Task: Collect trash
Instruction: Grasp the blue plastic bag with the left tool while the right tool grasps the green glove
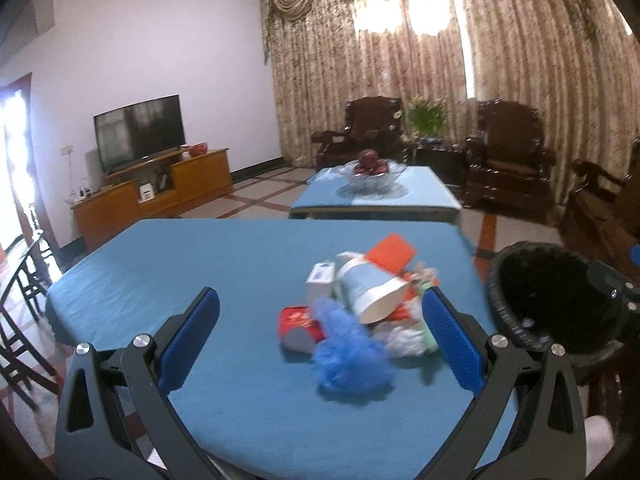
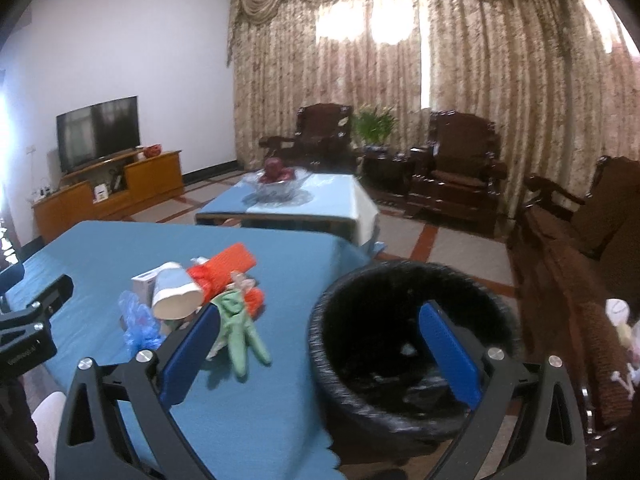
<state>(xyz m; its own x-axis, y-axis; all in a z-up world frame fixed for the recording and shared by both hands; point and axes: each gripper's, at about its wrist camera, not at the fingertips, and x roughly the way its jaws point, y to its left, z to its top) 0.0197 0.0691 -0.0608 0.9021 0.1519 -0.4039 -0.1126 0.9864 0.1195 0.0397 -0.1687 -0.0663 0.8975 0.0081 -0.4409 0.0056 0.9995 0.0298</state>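
A heap of trash lies on the blue-clothed table (image 1: 200, 260): a tipped paper cup (image 1: 374, 294), an orange box (image 1: 390, 254), a small white carton (image 1: 320, 282), a red can (image 1: 298, 326), a blue crumpled bag (image 1: 348, 356) and white plastic. My left gripper (image 1: 320, 310) is open above the table, its fingers either side of the heap's near end, holding nothing. The right wrist view shows the same cup (image 2: 174, 296), orange box (image 2: 234, 262) and a green wrapper (image 2: 240, 332). My right gripper (image 2: 320, 322) is open and empty over the black-lined bin (image 2: 412, 344).
The bin (image 1: 552, 300) stands just off the table's right edge. Beyond lies a low table with a glass fruit bowl (image 1: 374, 178). Dark wooden armchairs (image 2: 456, 168) and a sofa (image 2: 580, 248) line the right. A TV on a cabinet (image 1: 140, 132) sits left; chairs (image 1: 24, 288) stand at the table's left.
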